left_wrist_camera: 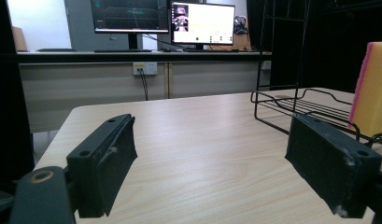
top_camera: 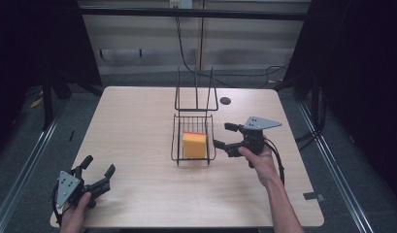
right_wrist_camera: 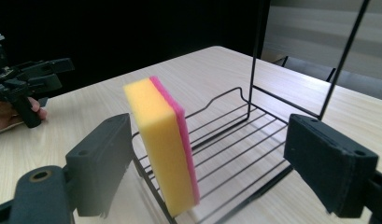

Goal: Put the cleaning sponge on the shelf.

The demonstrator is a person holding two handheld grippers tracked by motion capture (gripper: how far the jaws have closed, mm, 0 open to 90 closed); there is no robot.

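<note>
Here, taken from my side of the wire rack (top_camera: pixel 193 145) outward:
My left gripper (top_camera: pixel 91 177): jaws spread wide, holding nothing, low over the table (top_camera: pixel 138 126) well to the left of the rack, nearer me than it.
My right gripper (top_camera: pixel 228 137): jaws spread wide and empty, just right of the rack, level with the sponge (right_wrist_camera: pixel 163 149).
Sponge: standing on edge inside the rack's near end, yellow face toward me, pink behind.
Step, as I judge it: grasping the sponge.
Doing it well: straddle both broad faces, close gently above the wires, lift straight up.
Far end of rack: tall wire uprights; keep clear.
</note>
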